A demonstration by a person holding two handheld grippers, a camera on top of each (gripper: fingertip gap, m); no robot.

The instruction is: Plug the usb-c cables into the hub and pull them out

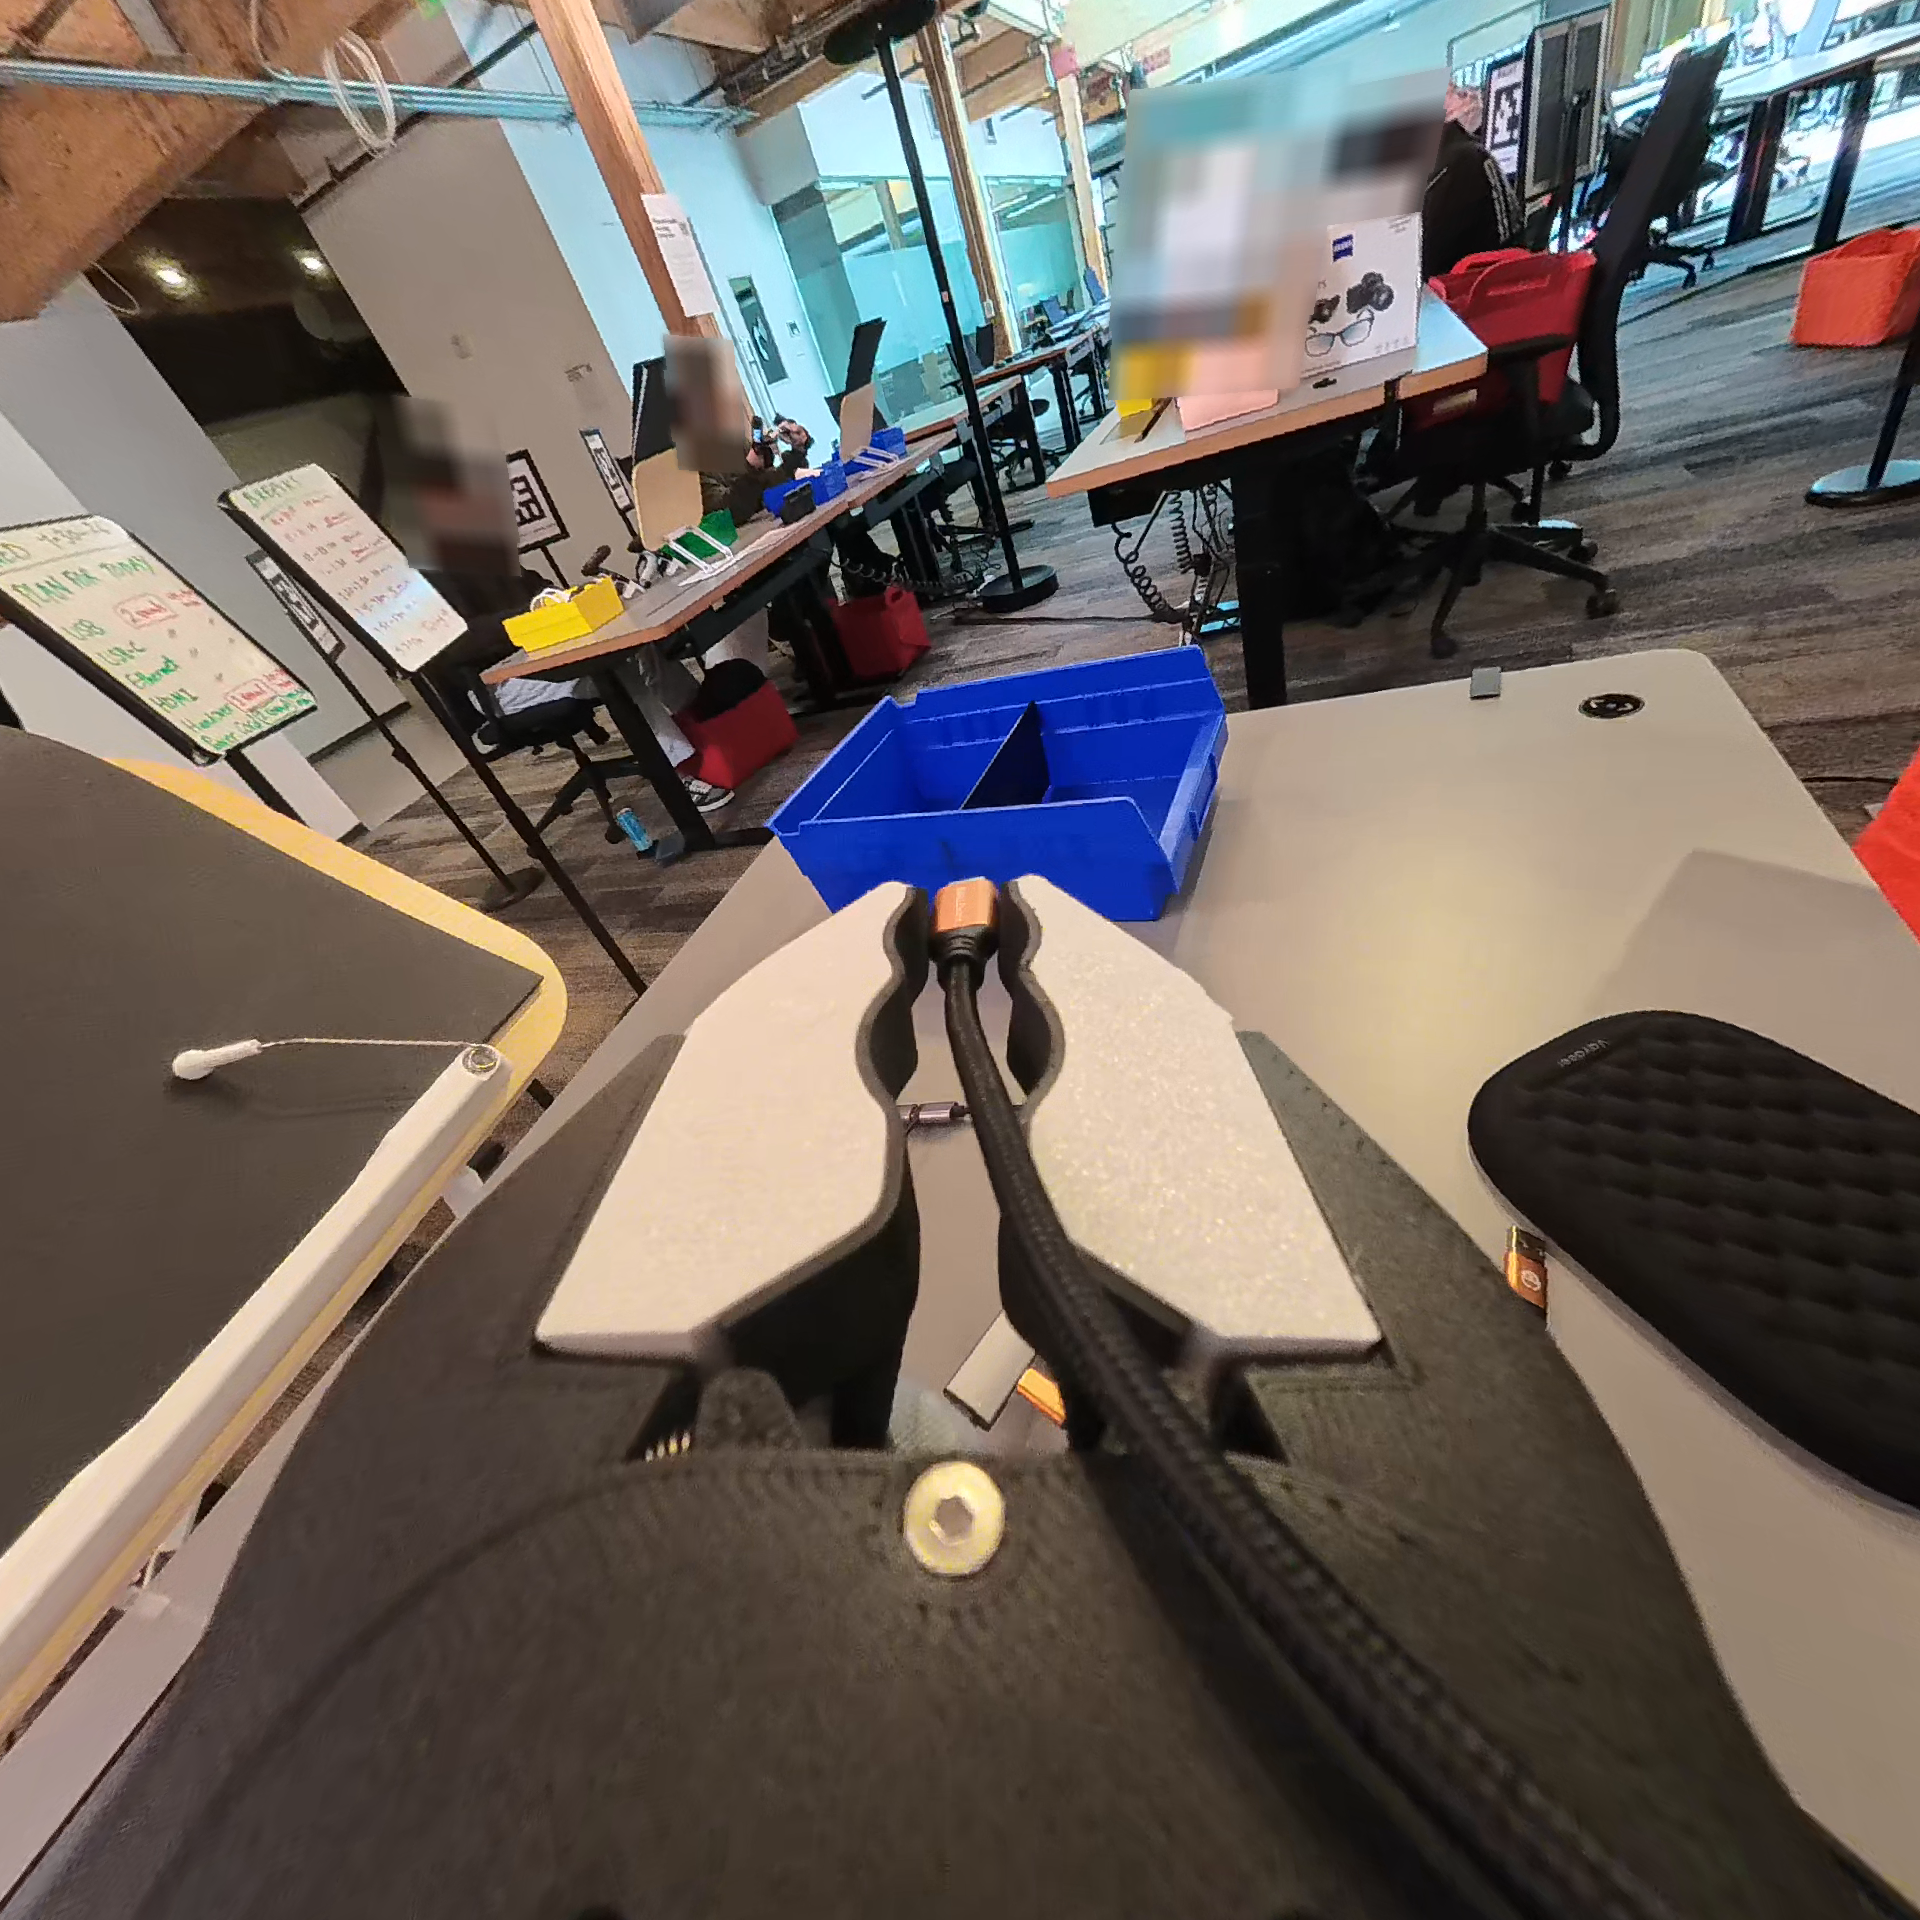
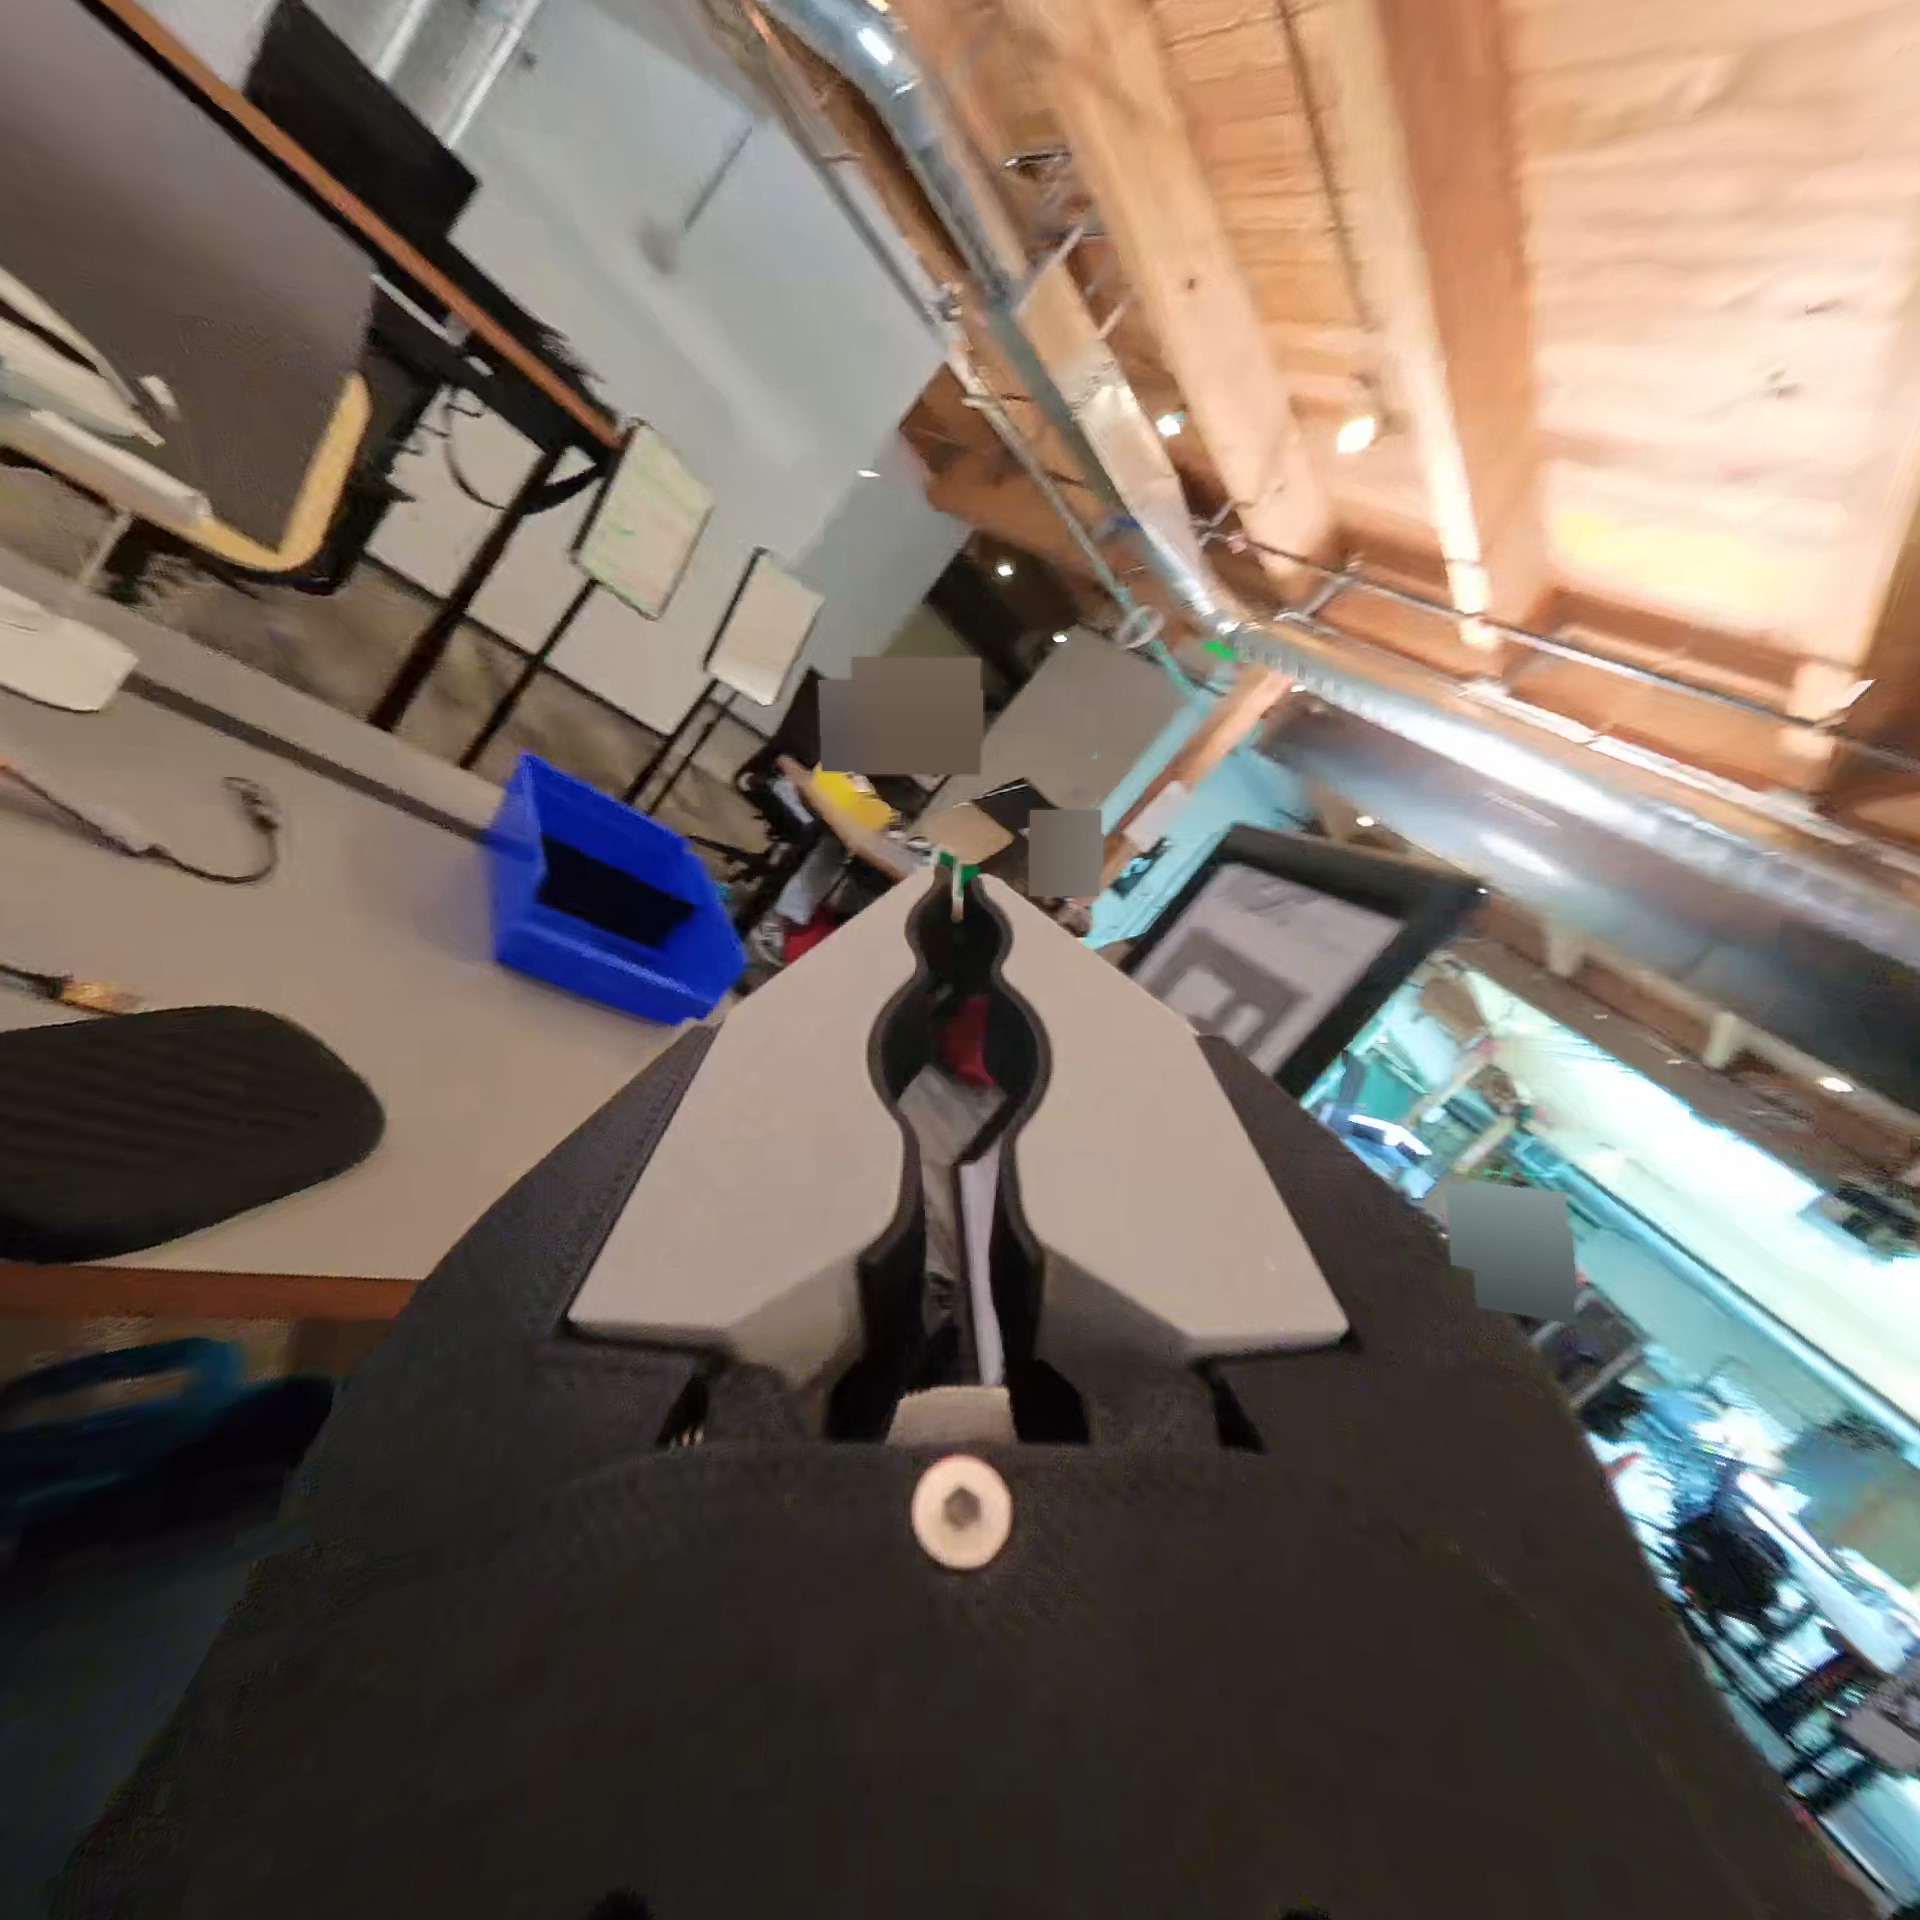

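My left gripper (image 1: 961, 906) is shut on the orange-collared plug (image 1: 961, 902) of a black braided cable (image 1: 997, 1122), which runs back between the fingers. It is held above the grey table (image 1: 1403, 935), just in front of the blue bin (image 1: 1018, 821). A small grey plug (image 1: 928, 1116) lies on the table below the fingers. Another orange plug (image 1: 1525, 1270) lies by the black pad (image 1: 1714, 1195). My right gripper (image 2: 961, 885) is shut, lifted off the table and tilted towards the ceiling; the view is blurred. The hub is not clearly seen.
The blue bin (image 2: 613, 914) has a dark divider. The black pad (image 2: 177, 1122) lies at the table's near side. A loose dark cable (image 2: 239, 842) and an orange-ended plug (image 2: 99, 997) lie on the table at left. A black board with a yellow edge (image 1: 208, 1039) stands to the left. About 55 cm separates my left fingertips from my right.
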